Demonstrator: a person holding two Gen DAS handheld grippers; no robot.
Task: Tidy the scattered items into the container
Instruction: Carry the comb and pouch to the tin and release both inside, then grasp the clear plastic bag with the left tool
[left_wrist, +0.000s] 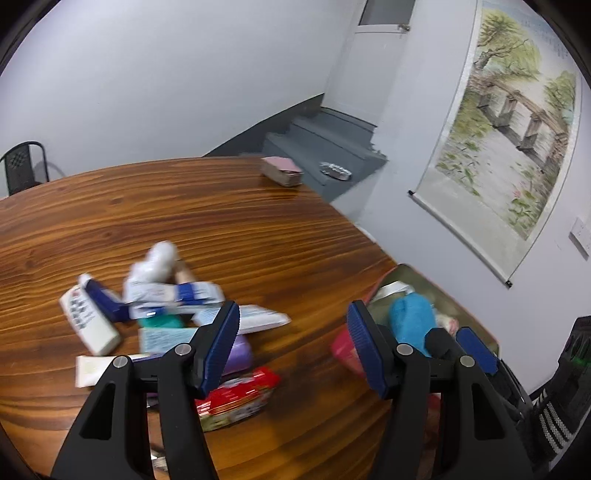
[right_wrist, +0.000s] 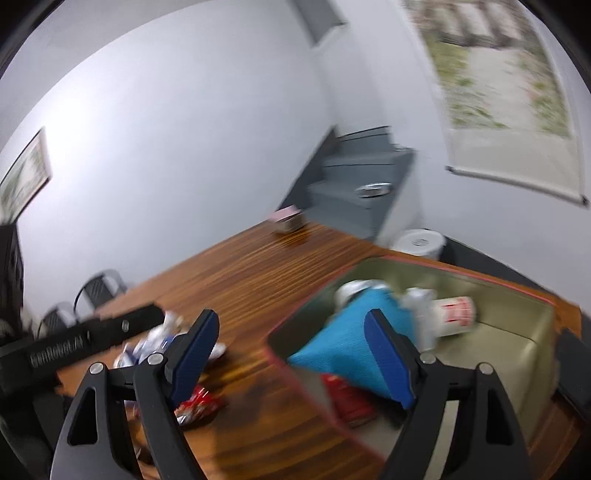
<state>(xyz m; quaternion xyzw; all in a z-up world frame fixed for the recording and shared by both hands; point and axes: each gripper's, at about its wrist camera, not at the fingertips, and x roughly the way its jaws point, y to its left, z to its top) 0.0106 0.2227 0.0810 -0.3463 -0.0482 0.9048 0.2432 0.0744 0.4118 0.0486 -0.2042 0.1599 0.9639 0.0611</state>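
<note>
We see our left gripper (left_wrist: 293, 345) spread wide, nothing between its pads. Our right gripper (right_wrist: 291, 360) is wide too, also empty. The container (right_wrist: 517, 332) lies ahead and right of the right gripper; the scattered items (left_wrist: 166, 314) lie ahead and left of the left gripper.

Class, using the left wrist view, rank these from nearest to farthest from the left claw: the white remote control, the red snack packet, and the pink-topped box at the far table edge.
1. Red snack packet: just below the left claw, partly under its left finger.
2. White remote control: farther left, in the scattered pile.
3. Pink-topped box: far table edge, near the grey steps.
</note>
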